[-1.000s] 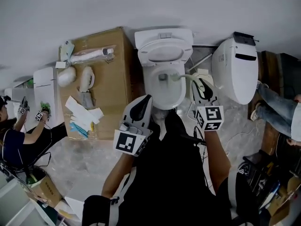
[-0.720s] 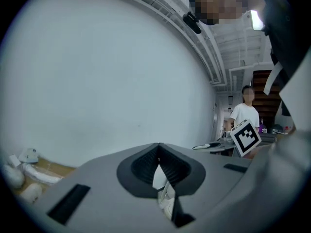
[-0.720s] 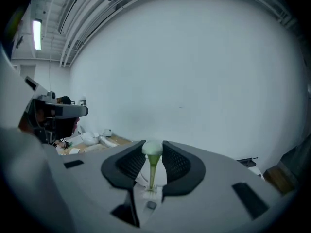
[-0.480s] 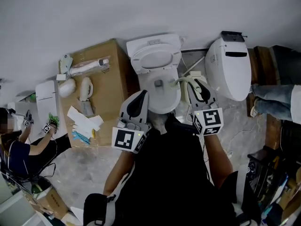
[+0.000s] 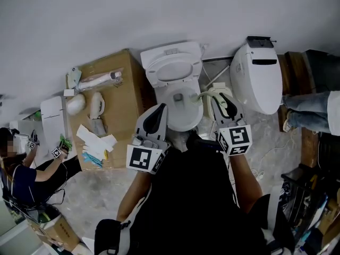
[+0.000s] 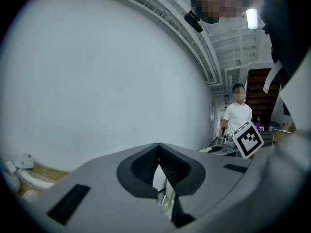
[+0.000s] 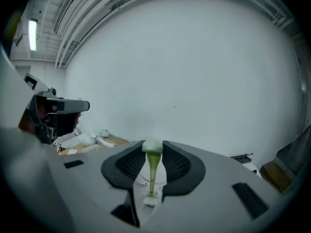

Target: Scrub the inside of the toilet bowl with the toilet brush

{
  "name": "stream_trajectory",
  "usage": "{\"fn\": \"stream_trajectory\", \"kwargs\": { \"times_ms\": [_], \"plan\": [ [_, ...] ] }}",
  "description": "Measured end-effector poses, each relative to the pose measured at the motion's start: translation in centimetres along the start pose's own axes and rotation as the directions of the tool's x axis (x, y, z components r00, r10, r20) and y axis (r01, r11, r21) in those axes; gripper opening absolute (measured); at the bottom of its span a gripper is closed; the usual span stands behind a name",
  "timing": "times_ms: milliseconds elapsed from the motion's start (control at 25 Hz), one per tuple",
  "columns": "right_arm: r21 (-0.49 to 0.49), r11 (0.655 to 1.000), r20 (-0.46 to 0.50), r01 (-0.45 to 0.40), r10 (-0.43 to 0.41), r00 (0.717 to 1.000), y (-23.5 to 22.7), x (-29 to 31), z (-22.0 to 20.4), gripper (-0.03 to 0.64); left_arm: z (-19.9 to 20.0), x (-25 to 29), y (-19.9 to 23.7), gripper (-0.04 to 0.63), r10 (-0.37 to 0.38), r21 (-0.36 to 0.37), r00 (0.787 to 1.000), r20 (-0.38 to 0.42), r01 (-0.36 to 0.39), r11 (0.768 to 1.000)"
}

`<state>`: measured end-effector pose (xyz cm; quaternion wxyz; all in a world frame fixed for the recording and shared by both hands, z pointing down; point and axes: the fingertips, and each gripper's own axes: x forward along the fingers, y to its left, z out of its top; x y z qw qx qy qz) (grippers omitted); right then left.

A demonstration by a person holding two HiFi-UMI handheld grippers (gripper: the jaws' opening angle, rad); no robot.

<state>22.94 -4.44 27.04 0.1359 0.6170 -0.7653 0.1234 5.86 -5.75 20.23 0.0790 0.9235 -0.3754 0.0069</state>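
Head view shows the toilet brush (image 5: 206, 93) barely shifted inside the toilet bowl (image 5: 186, 122), scrubbing unfinished, the right gripper (image 7: 152, 154) grasping its handle, the left gripper (image 6: 159, 152) clenched empty.

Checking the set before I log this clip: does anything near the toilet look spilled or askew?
Nothing looks spilled or broken. The one untidy spot is the cardboard box left of the toilet: loose white papers and blue items lie scattered askew near its front edge. The toilet brush reaches into the bowl as expected.

black shirt (image 5: 194, 195), grey grippers (image 5: 163, 108) (image 5: 219, 94)
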Motion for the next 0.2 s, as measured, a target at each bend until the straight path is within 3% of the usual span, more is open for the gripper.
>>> {"fn": "stream_trajectory", "kwargs": {
  "times_ms": [200],
  "plan": [
    [0.010,1.000,0.012,-0.006,0.006,1.000,0.07,0.27,0.32,0.117,0.14,0.04,0.29,0.008,0.010,0.006,1.000,-0.005,-0.010,1.000]
  ]
}}
